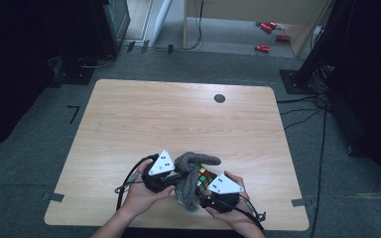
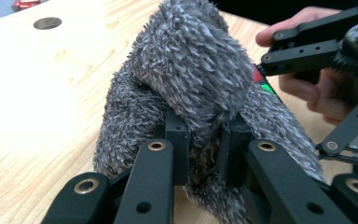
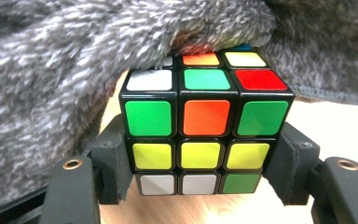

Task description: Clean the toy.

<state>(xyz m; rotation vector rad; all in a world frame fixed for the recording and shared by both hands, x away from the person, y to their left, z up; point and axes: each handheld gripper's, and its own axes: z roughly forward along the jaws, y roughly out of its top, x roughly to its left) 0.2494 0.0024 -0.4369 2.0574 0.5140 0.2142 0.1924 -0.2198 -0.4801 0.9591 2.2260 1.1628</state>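
Wrapping: a fuzzy grey sock (image 1: 191, 178) is being worked over a puzzle cube (image 1: 206, 179) at the table (image 1: 129, 124) front edge, six o'clock
Left gripper (image 2: 205, 149): jaws pressed together, pinching a sock fold, likely to lift the fabric over the cube
Right gripper (image 3: 200, 163): jaws clamp the cube's sides, steadying it
Sock position: draped over the cube's top, from nine to twelve o'clock

The table (image 1: 129, 119) lies bare from nine through twelve to three o'clock of the grey fuzzy sock (image 1: 191, 173), save a small dark disc (image 1: 220, 98) toward one. At four, the puzzle cube (image 1: 205, 179) touches it, blocking passage.
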